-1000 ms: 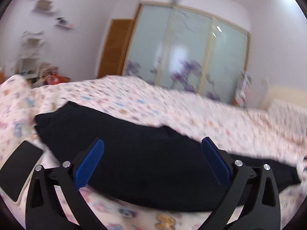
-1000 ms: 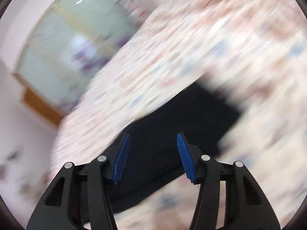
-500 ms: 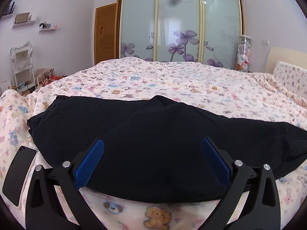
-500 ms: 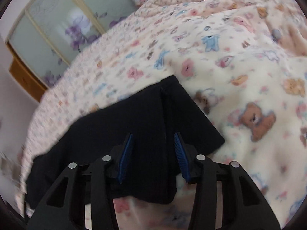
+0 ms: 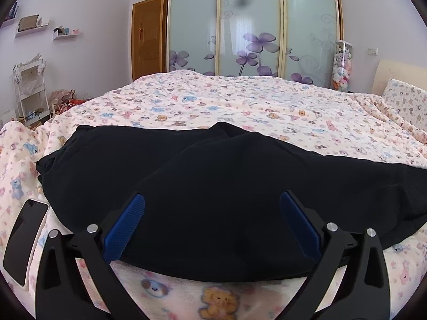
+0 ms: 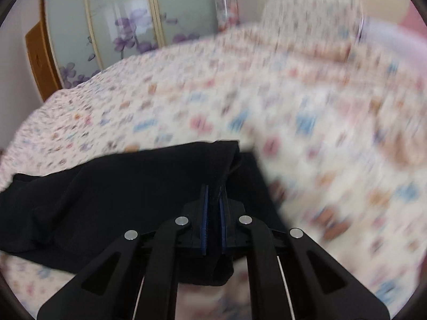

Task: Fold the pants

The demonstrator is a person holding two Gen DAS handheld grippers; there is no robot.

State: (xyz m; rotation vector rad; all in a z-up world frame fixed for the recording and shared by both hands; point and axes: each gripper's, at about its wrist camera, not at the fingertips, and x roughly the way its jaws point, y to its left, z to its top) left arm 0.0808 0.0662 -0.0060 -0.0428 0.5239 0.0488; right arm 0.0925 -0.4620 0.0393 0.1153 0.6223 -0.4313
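Observation:
Black pants (image 5: 213, 186) lie across the near part of a bed with a bear-print blanket (image 5: 240, 106). My left gripper (image 5: 212, 213) is open, its blue pads spread wide just above the near edge of the pants. In the right wrist view the pants (image 6: 106, 200) stretch to the left. My right gripper (image 6: 213, 210) is shut on the leg end of the pants, and a fold of black cloth (image 6: 224, 157) stands up between the blue pads. The right view is blurred by motion.
A black phone (image 5: 24, 240) lies on the blanket at the near left, beside the pants. A glass-door wardrobe (image 5: 248, 26) with purple flowers and a wooden door (image 5: 146, 37) stand behind the bed. A white rack (image 5: 29, 88) stands at the left wall. A pillow (image 5: 405, 104) lies at the far right.
My right gripper has closed on the leg end of the pants and is moving with it. My left gripper has stayed open over the pants, almost still.

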